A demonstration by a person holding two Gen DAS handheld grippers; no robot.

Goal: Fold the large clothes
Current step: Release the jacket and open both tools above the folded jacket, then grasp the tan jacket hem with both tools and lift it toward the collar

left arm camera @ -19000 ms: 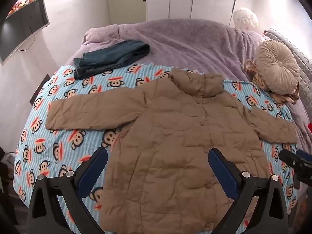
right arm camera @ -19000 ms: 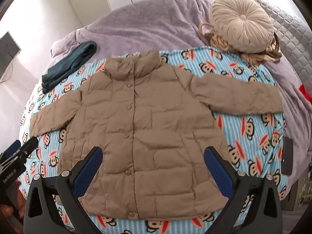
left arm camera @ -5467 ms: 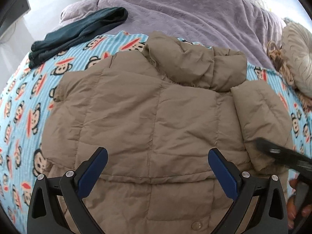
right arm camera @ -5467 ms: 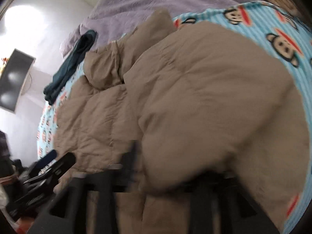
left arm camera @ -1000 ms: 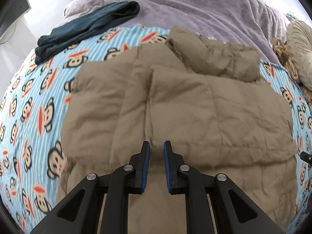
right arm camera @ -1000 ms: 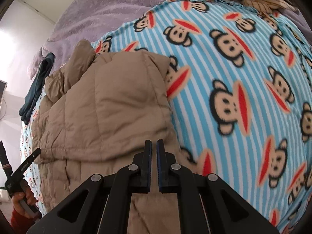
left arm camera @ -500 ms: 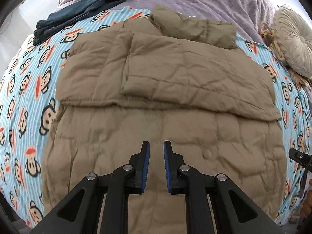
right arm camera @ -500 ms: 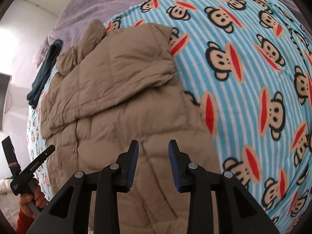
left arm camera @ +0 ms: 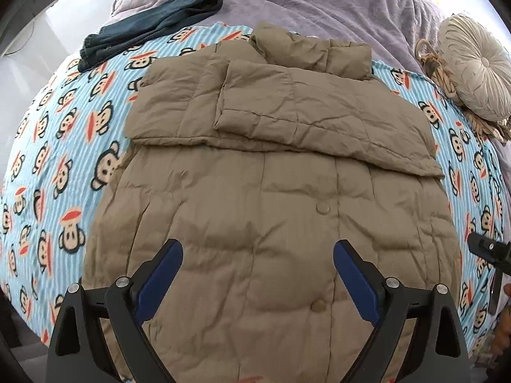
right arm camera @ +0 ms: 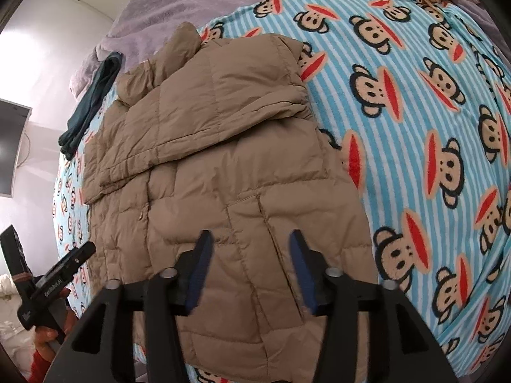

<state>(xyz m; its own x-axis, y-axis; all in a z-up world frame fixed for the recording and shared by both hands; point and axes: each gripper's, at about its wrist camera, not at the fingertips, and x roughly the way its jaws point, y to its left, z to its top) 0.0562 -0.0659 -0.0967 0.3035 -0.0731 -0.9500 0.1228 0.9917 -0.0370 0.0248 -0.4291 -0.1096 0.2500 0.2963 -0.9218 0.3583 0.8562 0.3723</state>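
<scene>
The tan quilted puffer jacket [left arm camera: 255,191] lies on the blue-striped monkey-print blanket [left arm camera: 57,146], both sleeves already folded across its chest toward twelve o'clock. The hem at six o'clock is not yet folded up. The left gripper [left arm camera: 255,274] and right gripper [right arm camera: 247,266] hover over it, jaws opening, nothing between them.

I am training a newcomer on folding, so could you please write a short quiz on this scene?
1. True or false: both sleeves of the tan jacket lie folded across its chest.
2. What lies at the blanket's far left corner: A) dark folded garment B) a towel C) a shoe?
3. Is anything between the pads of the left tool?

Key: 1 true. 2 A. 3 No; its jaws are opening above the jacket, empty.
</scene>
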